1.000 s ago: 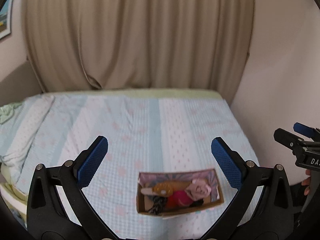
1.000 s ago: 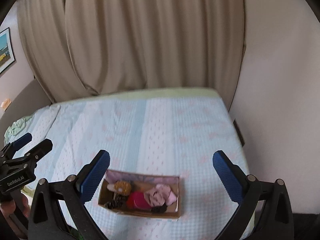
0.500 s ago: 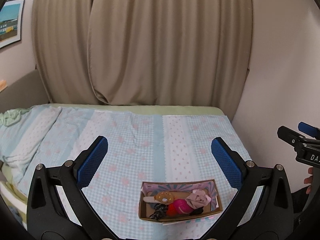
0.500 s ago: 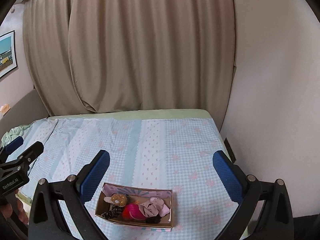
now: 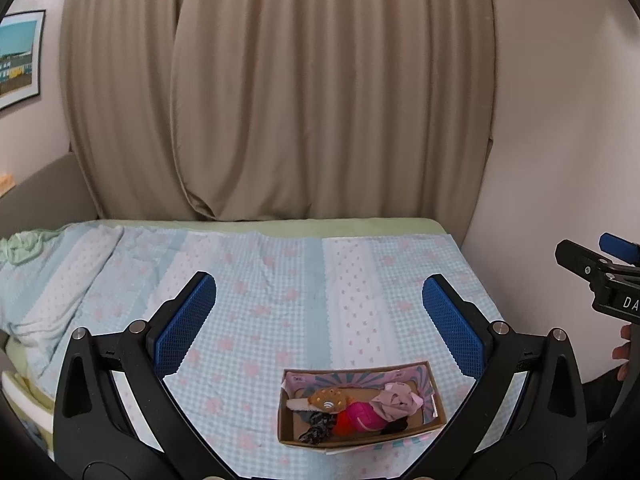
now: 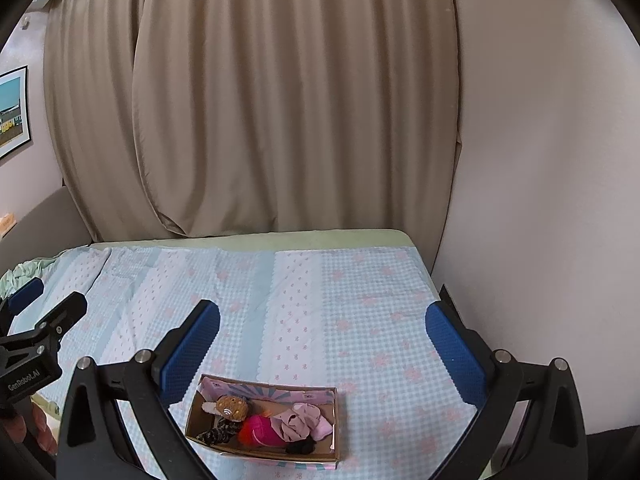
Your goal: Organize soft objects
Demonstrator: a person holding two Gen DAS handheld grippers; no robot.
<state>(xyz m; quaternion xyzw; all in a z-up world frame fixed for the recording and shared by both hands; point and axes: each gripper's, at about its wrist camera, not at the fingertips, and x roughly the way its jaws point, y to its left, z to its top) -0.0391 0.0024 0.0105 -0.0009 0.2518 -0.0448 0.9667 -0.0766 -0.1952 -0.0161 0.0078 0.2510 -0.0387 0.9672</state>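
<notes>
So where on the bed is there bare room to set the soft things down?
The checked blue bedspread is bare from the cardboard box back to the beige curtains, and rightward to the wall. The box is crowded: brown plush, pink ball, pale pink cloth. Crumpled green cloth sits far left.

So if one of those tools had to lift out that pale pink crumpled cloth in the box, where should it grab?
Probably the raised bunched folds at the top of the pink cloth, coming straight down from above. It lies heaped on the other soft things at the right end of the cardboard box, whose walls block any sideways approach. Both the left tool and the right tool are open and well above it.
</notes>
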